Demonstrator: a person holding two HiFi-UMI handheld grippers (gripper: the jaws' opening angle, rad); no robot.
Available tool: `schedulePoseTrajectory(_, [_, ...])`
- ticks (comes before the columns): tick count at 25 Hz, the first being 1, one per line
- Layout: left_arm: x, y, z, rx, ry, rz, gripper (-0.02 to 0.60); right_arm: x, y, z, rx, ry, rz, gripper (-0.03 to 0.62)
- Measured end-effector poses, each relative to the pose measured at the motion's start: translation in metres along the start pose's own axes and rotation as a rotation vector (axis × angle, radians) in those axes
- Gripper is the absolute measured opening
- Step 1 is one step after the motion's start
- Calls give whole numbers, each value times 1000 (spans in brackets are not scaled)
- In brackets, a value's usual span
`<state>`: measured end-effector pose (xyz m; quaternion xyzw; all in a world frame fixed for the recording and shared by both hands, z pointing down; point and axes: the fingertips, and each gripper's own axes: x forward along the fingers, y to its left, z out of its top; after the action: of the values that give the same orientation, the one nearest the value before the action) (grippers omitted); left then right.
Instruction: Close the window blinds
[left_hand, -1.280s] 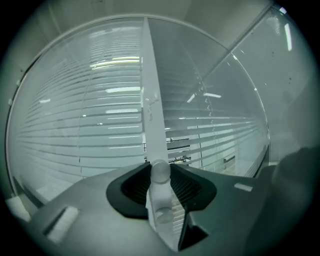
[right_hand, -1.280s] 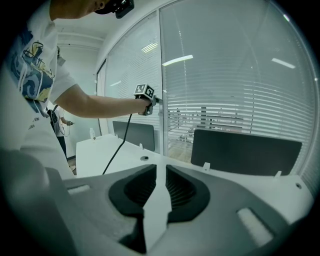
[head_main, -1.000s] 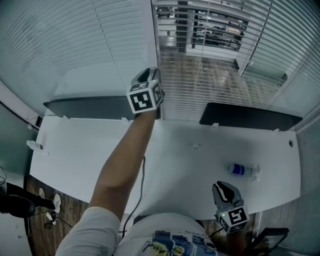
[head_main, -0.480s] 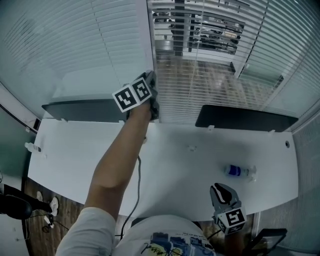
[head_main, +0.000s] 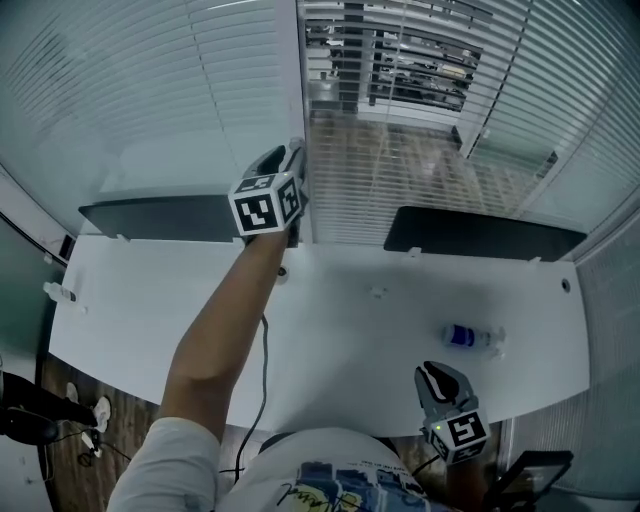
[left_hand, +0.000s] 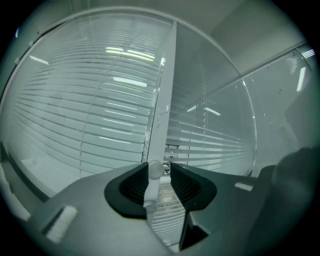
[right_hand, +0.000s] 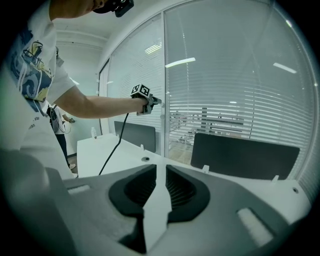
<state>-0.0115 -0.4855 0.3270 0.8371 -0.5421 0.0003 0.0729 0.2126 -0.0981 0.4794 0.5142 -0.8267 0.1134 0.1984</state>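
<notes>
Left gripper has edged toward 9 o'clock, jaws loose around the blind wand, which could slip free unclamped; right gripper jaws barely apart, empty.

Desk open before the blinds; bottle, 2 dark panels obstruct.

The head view looks steeply down on the white surface and blinds; both gripper views face those blinds, the left closest.
</notes>
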Motion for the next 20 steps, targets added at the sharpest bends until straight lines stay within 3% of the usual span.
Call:
schedulePoseTrajectory(10, [-88, -16, 1, 95, -19, -112, 133, 5, 36, 20, -54, -17, 47, 48])
schedulePoseTrajectory(13, [-126, -16, -11, 95, -13, -138, 132, 8, 54, 25, -64, -42, 73, 48])
schedulePoseTrajectory(16, [-161, -11, -23, 95, -12, -159, 132, 17, 76, 33, -4, -58, 124, 48])
schedulePoseTrajectory(20, [-198, -6, -30, 110, 1, -186, 130, 24, 103, 50, -29, -68, 143, 48])
